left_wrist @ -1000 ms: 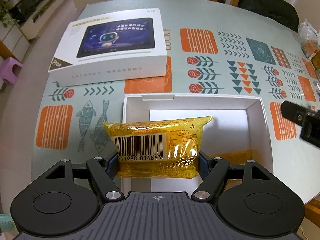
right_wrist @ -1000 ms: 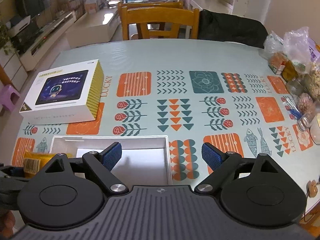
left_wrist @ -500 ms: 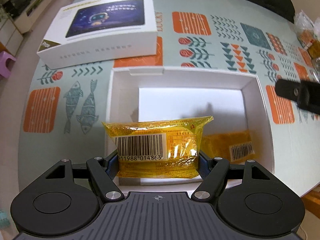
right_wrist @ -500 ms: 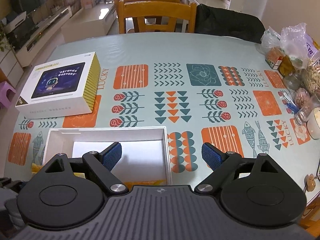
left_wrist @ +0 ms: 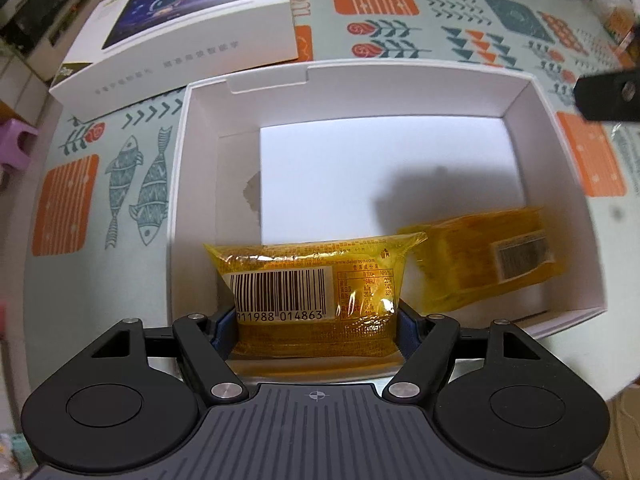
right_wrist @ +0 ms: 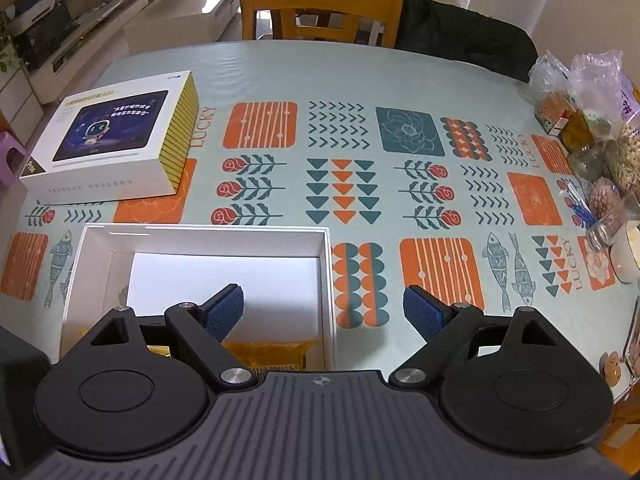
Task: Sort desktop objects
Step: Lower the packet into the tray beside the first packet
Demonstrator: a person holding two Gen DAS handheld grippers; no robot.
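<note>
The left gripper (left_wrist: 318, 316) was clamped on a yellow snack packet (left_wrist: 316, 284) above the open white box (left_wrist: 560, 184), beside a second packet (left_wrist: 492, 256), evidently for release there, while the right gripper (right_wrist: 323, 312) stood apart, empty.

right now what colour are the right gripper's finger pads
Blue, textured pads on the right gripper; clearest in the right wrist view.

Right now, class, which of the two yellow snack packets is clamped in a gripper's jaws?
The yellow packet with its barcode facing the camera, squeezed by the left gripper over the white box. The other packet lies loose in the box's right corner.
</note>
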